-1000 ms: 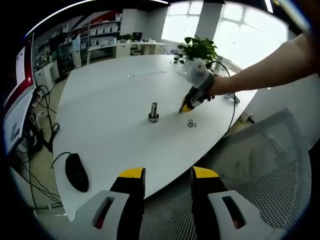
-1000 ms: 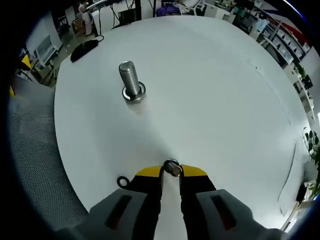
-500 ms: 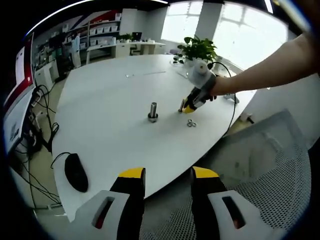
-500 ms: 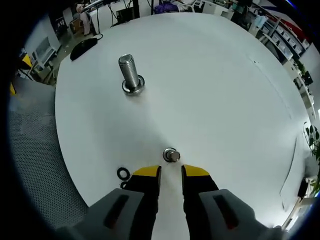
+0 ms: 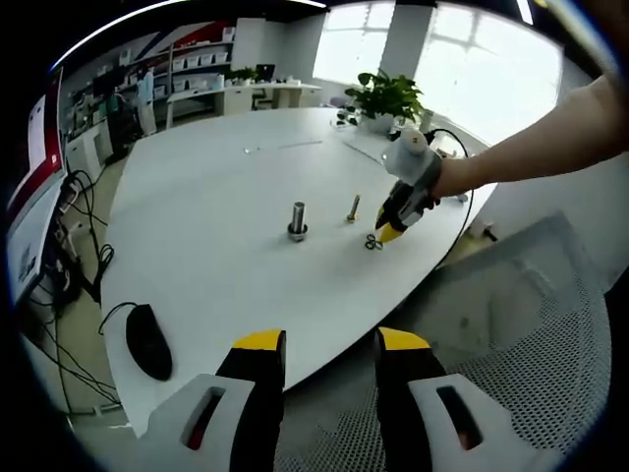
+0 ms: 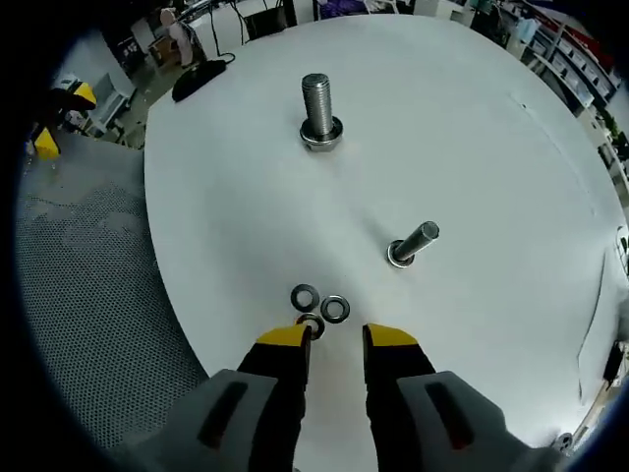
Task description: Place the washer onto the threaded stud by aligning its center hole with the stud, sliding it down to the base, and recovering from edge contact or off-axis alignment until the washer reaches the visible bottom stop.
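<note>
Shifted right claw [image 6: 334,337], jaws parted, beside flat steel washers [image 6: 319,306].

left gripper view far back off the table [image 5: 197,197] edge, right gripper view close above, both sharing the stud [image 5: 297,220]

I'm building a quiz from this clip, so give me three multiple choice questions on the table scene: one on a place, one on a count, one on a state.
1. Where do the washers lie?
A. By the right gripper's jaw tips
B. On the large stud
C. Beside the mouse

2. How many washers show in the right gripper view?
A. One
B. Three
C. Five

3. How are the right gripper's jaws?
A. Open, holding nothing
B. Shut on a washer
C. Shut on the small bolt

Key: A, they sit at the tips; B, three rings; A, a bare gap shows.
</note>
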`<state>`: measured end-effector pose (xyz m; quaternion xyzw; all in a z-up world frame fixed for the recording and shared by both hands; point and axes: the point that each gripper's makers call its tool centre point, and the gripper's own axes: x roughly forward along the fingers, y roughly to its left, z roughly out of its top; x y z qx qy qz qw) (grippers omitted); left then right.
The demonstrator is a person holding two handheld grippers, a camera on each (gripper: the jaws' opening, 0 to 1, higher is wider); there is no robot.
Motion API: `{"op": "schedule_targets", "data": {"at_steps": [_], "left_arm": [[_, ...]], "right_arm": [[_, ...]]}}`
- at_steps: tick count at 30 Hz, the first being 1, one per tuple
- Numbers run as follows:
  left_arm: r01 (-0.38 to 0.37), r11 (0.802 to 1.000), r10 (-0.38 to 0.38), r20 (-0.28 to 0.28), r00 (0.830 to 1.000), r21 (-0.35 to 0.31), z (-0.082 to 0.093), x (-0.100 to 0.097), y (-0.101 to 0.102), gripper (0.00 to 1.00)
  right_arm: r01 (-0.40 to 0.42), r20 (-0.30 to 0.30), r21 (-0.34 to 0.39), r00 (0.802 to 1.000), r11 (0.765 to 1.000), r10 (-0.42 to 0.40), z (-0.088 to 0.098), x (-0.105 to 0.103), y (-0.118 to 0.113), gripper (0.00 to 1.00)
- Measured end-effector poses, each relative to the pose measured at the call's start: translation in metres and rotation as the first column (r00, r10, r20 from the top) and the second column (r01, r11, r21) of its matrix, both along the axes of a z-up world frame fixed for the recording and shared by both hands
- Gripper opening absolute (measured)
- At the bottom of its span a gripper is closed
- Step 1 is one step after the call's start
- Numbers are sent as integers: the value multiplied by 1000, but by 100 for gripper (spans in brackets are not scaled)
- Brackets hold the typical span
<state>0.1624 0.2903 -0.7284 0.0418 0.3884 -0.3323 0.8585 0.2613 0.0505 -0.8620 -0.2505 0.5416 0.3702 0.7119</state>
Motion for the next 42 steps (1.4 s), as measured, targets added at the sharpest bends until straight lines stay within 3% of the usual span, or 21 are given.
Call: {"op": "schedule_targets", "data": {"at_steps": [12, 16, 20, 23, 29, 36, 42], "left_arm": [[-6, 1000, 6, 10, 1000, 9, 0, 0, 2, 34], [-2, 1000, 2, 11, 1000, 13, 0, 0, 2, 34], [-3, 1000, 3, 12, 1000, 17, 0, 0, 2, 34], [-1, 1000, 1, 11, 1000, 20, -1, 0, 3, 34], [2, 1000, -2, 9, 1000, 24, -1, 0, 2, 34], [6, 1000, -6, 10, 1000, 26, -1, 0, 2, 34], [8, 1000, -8, 9, 1000, 27, -1, 0, 1, 34]], "right_arm": [[-2, -13, -7, 1000, 1000, 2, -5, -8, 12, 24], [-153, 17, -88, 988, 984, 155, -7, -10, 11, 23], [-132, 7, -77, 991, 988, 133, -7, -11, 11, 22], [-160, -3, -85, 987, 984, 160, -7, -10, 10, 21], [-292, -60, -184, 956, 939, 286, -8, -12, 8, 18], [-258, -60, -192, 966, 947, 251, -9, -12, 8, 18], [-180, -55, -182, 983, 967, 173, -8, -10, 9, 18]]}}
